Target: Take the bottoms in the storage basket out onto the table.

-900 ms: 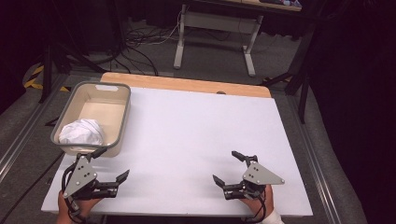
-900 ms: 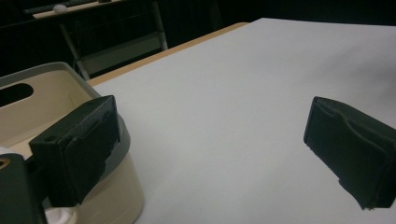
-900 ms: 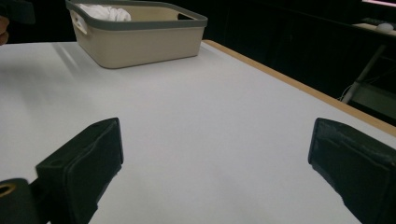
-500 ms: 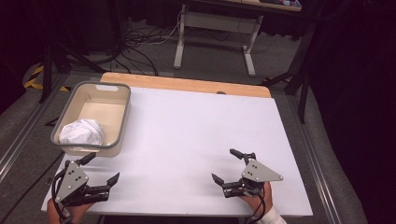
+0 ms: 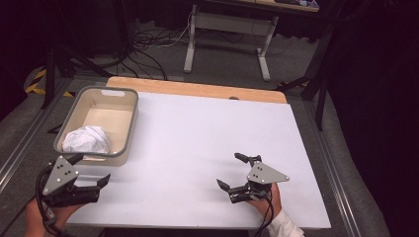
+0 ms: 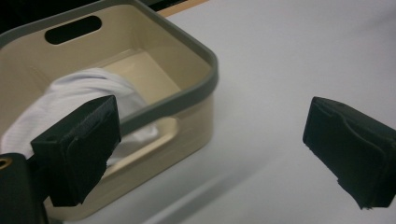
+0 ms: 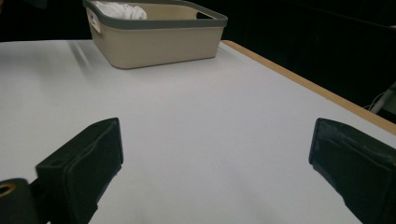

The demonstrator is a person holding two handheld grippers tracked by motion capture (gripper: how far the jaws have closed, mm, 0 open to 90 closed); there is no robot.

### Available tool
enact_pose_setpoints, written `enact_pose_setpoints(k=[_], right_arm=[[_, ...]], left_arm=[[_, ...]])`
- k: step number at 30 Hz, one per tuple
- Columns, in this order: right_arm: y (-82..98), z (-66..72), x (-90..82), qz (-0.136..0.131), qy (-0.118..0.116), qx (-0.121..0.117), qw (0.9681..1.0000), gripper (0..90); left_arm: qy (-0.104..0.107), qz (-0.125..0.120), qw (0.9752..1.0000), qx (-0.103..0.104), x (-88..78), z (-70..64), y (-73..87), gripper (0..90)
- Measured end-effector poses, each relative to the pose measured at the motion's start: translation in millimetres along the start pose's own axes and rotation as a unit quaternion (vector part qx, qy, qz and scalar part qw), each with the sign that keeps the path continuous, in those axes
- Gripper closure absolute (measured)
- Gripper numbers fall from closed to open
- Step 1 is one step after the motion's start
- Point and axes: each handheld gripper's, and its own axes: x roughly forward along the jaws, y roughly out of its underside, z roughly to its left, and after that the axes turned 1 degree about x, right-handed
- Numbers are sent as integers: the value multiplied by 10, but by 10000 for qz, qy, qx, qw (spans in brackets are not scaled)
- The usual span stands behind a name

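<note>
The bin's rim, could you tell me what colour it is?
Grey, above beige walls; the rim shows best in the left gripper view.

Beige bin (image 6: 187, 116) with grey rim, white cloth (image 6: 84, 93) inside — left gripper (image 6: 210, 144) fingers (image 6: 77, 149) spread, empty, white table (image 6: 289, 56).

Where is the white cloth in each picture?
High view: the white cloth lies bunched in the near end of the beige bin, at the left of the table.
Left gripper view: the cloth sits inside the bin, partly behind the left-hand jaw.
Right gripper view: the cloth peeks over the bin's rim, far off at top left.
Shared landmark: the bin's grey rim.
</note>
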Motion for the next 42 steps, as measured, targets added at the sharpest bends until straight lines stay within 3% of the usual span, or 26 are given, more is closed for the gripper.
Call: enact_pose_setpoints(k=[2,5,7,8,9,10,11,12,13,16,17,18,20,21,22,24,25,26,28,29,30,31,34,36,38,42], right_arm=[[3,5,11,22,-15,7,10000,32],[19,26,31,120,-53,-120,9998,32],[33,21,38,145,-71,-78,9998,32],[33,21,38,145,-71,-78,9998,32],[51,22,46,196,-93,-47,9998,32],[59,25,49,220,-101,-54,9997,32],[64,28,50,249,-102,-64,9996,32],[68,32,53,273,-104,-69,9995,32],[68,32,53,273,-104,-69,9995,32],[93,43,62,371,-145,-115,9991,32],[98,43,64,387,-153,-120,9991,32],[98,43,64,387,-153,-120,9991,32],[113,44,71,454,-201,-111,9987,32],[118,43,74,462,-219,-116,9986,32],[118,43,74,462,-219,-116,9986,32],[124,42,84,502,-224,-120,9984,32],[127,42,91,520,-235,-117,9983,32],[133,39,100,551,-291,-130,9980,34],[149,38,131,666,-402,-161,9968,39],[169,33,152,759,-444,-128,9960,42],[176,27,162,785,-502,-89,9956,43],[176,27,162,785,-502,-89,9956,43],[185,30,189,867,-503,-100,9949,43],[188,34,192,887,-493,-125,9948,43],[198,45,207,970,-464,-174,9940,43],[202,56,222,1051,-429,-231,9933,45]], left_arm=[[-8,54,10000,15,5,53,-57,45],[-73,347,9992,201,77,245,-310,43],[-34,601,9978,281,176,333,-420,43],[-34,601,9978,281,176,333,-420,43],[-8,928,9950,362,306,427,-507,43],[-3,1084,9933,392,377,480,-541,44],[-3,1084,9933,392,377,480,-541,43],[62,1425,9894,260,521,590,-589,41],[62,1425,9894,260,521,590,-589,44],[-52,1785,9837,226,704,759,-606,58],[-13,2036,9790,96,807,854,-578,59],[-13,2036,9790,96,807,854,-578,58],[82,2247,9744,-60,905,944,-530,66],[78,2499,9682,-44,987,994,-485,86],[78,2499,9682,-44,987,994,-485,89],[179,2659,9635,-240,1045,1041,-445,85],[165,2799,9597,-188,1075,1060,-428,89],[189,2848,9582,-188,1082,1068,-427,98],[240,2795,9596,-212,1072,1061,-431,121],[419,3021,9520,-235,1089,1052,-415,173],[426,3175,9469,-257,1098,1062,-411,177],[426,3175,9469,-257,1098,1062,-411,188],[360,3377,9399,-338,1089,1062,-432,257],[327,3379,9399,-363,1089,1061,-435,307],[303,3459,9369,-402,1079,1077,-449,366],[299,3481,9362,-374,1066,1079,-458,492]])
